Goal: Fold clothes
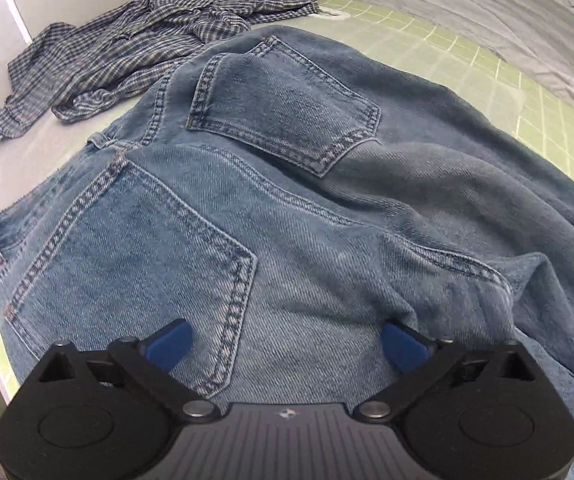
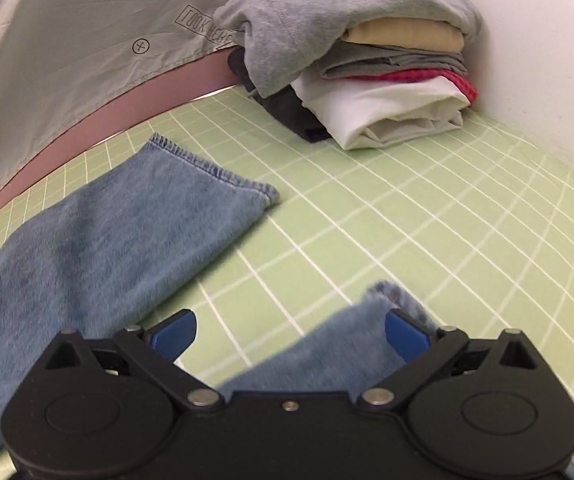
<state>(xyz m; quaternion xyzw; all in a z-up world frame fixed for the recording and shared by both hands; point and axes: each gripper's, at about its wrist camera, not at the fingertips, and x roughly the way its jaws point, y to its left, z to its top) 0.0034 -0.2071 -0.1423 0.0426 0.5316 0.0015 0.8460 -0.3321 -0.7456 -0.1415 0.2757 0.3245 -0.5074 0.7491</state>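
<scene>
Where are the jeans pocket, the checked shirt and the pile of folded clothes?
jeans back pocket (image 1: 287,108), left wrist view, middle of the upper pocket patch.
checked shirt (image 1: 139,52), left wrist view, crumpled middle of the fabric.
pile of folded clothes (image 2: 387,108), right wrist view, white garment near the bottom.

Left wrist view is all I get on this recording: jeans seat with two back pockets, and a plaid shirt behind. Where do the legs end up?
Observer: The right wrist view shows them. One leg of the jeans lies flat on the green grid mat, hem toward the far edge.
Operator: And the other leg?
Observer: Its hem lies between the open fingers of the right gripper, ungripped.
Operator: Anything folded already?
Observer: Yes, a stack of folded clothes sits in the mat's far corner, with a grey garment on top.
</scene>
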